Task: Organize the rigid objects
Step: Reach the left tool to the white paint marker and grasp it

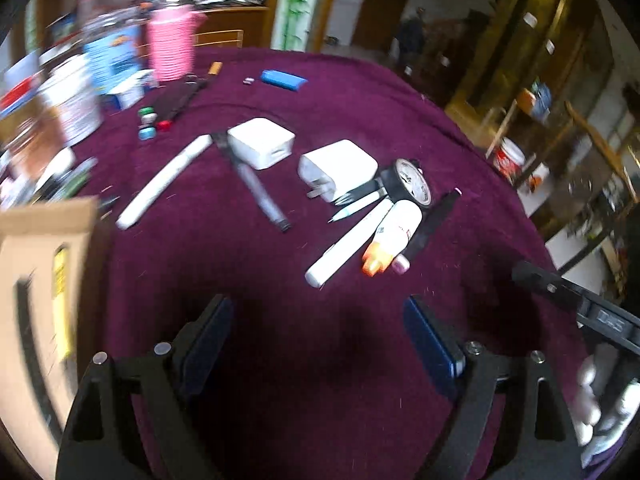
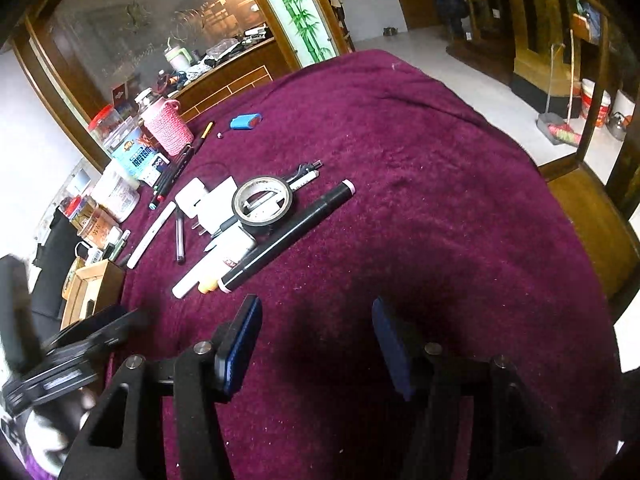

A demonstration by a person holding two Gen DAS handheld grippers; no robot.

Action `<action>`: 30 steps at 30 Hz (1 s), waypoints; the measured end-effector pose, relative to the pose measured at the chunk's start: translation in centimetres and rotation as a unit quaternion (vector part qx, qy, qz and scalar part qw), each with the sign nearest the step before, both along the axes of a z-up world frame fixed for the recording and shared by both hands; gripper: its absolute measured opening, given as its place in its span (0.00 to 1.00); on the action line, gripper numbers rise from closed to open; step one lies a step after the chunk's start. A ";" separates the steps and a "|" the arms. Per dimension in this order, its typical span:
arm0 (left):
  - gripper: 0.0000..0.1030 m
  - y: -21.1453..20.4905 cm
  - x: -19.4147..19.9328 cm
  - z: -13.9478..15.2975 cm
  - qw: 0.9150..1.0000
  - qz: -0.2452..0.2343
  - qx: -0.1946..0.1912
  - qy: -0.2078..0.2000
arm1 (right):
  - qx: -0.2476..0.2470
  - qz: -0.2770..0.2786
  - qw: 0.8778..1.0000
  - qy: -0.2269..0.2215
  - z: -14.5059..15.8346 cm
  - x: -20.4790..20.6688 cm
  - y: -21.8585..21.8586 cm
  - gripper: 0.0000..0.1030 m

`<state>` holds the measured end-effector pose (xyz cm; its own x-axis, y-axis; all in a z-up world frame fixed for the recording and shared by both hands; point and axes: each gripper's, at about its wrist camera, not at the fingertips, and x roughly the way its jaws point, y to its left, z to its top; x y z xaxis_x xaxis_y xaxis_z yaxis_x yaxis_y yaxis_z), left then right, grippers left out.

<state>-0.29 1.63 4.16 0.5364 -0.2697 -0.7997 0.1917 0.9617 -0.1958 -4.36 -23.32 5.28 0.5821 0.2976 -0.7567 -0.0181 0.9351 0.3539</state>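
Rigid items lie in a loose cluster on the purple cloth. There are two white chargers (image 1: 262, 148) (image 1: 338, 170), a black tape roll (image 1: 412, 184) (image 2: 262, 220), a long black marker (image 1: 434, 220) (image 2: 288, 236), a white glue bottle with an orange cap (image 1: 394, 236) (image 2: 224, 264), two white pens (image 1: 166, 182) (image 1: 348, 244) and a dark pen (image 1: 256, 184) (image 2: 180, 236). My left gripper (image 1: 320, 340) hangs open in front of the cluster, with nothing between its pads. My right gripper (image 2: 316, 344) is open too, just short of the marker's near end, and holds nothing.
A cardboard box (image 1: 44, 280) (image 2: 92, 292) sits at the left table edge. Jars, cans and a pink knitted cup (image 1: 170, 46) (image 2: 168, 128) crowd the far left. A blue object (image 1: 282, 78) (image 2: 245, 121) lies farther back. Bare purple cloth (image 2: 440, 200) spreads to the right.
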 end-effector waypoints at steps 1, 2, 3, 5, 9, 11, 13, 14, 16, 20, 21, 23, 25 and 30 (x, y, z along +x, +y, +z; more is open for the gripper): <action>0.81 -0.9 0.9 -0.4 1.000 -0.017 0.013 -0.005 | 0.001 0.002 1.000 0.001 -0.2 0.2 -0.1 0.59; 0.77 -1.6 1.4 -0.6 0.999 -0.029 0.025 -0.009 | 0.002 0.003 1.000 0.002 -0.3 0.3 -0.2 0.59; 0.68 -2.2 1.8 -0.9 0.998 -0.042 0.039 -0.013 | 0.003 0.002 1.000 0.003 -0.4 0.5 -0.3 0.59; 0.50 -3.8 3.0 -1.8 0.995 -0.072 0.073 -0.011 | 0.008 0.003 1.000 0.005 -0.5 0.9 -0.5 0.59; 0.43 -5.3 4.3 -2.8 0.991 -0.102 0.091 -0.006 | 0.010 0.006 1.000 0.006 -0.7 1.4 -0.4 0.59; 0.38 -5.6 4.3 -2.8 0.991 -0.103 0.089 -0.011 | 0.010 0.009 1.000 0.006 -0.9 1.5 -0.1 0.59; 0.21 -5.4 4.2 -2.7 0.991 -0.099 0.086 -0.012 | 0.010 0.012 1.000 0.007 -1.0 1.6 0.1 0.59; 0.17 -5.0 4.0 -2.6 0.992 -0.101 0.072 -0.006 | 0.010 0.012 1.000 0.008 -1.1 1.6 0.1 0.59; 0.16 -4.0 3.6 -2.4 0.994 -0.101 0.038 0.012 | 0.009 0.012 1.000 0.009 -1.2 1.6 0.2 0.59; 0.14 -3.1 0.3 -2.2 0.993 -0.110 0.030 0.023 | 0.005 0.013 1.000 0.007 -1.1 1.5 0.2 0.59; 0.13 -3.0 -0.3 -2.1 0.993 -0.111 0.029 0.024 | 0.007 0.013 1.000 0.007 -1.1 1.4 0.1 0.59; 0.14 -2.8 -2.2 -1.5 0.993 -0.110 0.034 0.015 | 0.012 0.016 1.000 0.007 -1.1 1.3 0.0 0.59; 0.30 -2.9 -3.1 -0.8 0.994 -0.100 0.052 -0.005 | 0.015 0.016 1.000 0.007 -1.0 1.3 -0.1 0.59; 0.67 -4.5 -1.6 -0.1 0.993 -0.077 0.082 -0.040 | 0.019 0.013 1.000 0.008 -0.8 1.1 -0.1 0.59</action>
<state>-1.94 -2.88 4.05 0.5632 -0.2228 -0.7957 0.3480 0.9373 -0.0161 -3.25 -23.46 4.47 0.5619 0.3412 -0.7536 -0.0370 0.9204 0.3892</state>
